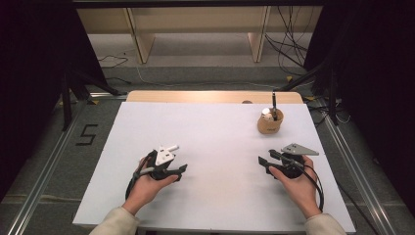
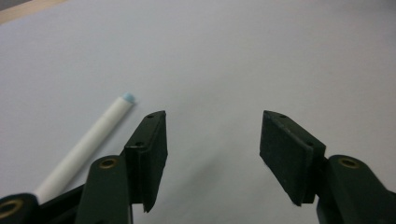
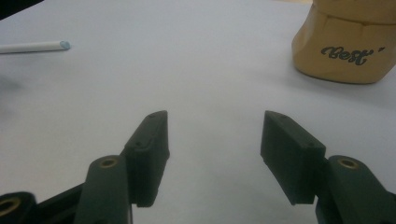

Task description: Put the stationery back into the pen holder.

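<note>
I'm looking down at what reads as a lab recording station, not a home or kitchen. The white table (image 1: 215, 147) sits boxed in by black curtains (image 1: 34, 73) on both sides, with metal floor rails (image 1: 46, 161) running along it and a big number five (image 1: 86, 134) taped on the grey floor. Loose cables (image 1: 288, 44) snake across the back by a bare pale wooden shelf frame (image 1: 195, 24), and black stand legs (image 1: 73, 93) are braced at the corners.
</note>
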`<state>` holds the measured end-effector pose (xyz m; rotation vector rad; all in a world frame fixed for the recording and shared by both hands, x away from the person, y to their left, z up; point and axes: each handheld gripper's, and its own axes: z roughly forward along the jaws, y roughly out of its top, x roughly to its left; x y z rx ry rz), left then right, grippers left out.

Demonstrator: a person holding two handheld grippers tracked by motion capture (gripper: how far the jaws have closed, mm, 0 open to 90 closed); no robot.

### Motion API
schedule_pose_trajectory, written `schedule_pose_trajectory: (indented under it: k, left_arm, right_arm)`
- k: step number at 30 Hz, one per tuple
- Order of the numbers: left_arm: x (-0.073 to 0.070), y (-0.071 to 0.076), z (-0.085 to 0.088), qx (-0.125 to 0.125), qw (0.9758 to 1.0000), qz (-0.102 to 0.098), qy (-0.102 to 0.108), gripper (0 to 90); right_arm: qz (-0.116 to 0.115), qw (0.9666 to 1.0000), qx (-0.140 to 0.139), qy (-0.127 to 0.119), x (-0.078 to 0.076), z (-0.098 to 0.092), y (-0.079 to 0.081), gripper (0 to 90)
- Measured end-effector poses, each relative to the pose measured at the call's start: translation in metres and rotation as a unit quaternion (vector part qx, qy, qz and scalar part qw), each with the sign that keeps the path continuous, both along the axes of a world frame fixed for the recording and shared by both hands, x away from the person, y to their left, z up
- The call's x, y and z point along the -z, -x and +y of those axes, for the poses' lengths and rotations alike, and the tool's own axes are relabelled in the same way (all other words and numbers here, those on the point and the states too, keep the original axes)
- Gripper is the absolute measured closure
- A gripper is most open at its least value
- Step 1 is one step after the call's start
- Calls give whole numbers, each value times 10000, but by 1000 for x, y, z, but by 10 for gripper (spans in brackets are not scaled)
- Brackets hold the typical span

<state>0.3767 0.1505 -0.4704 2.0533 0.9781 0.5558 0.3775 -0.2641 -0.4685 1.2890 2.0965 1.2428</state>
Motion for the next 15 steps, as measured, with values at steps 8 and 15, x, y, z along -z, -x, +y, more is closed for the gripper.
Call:
schedule_pose_trajectory:
  k: [8, 15]
  left_arm:
    - [3, -16, 20, -149, 9994, 20, -310, 479]
    - [1, -31, 34, -228, 9988, 46, -440, 496]
  right_arm:
    - [44, 10000, -23, 23, 3, 1, 4, 419]
    - [38, 10000, -20, 12, 3, 1, 5, 419]
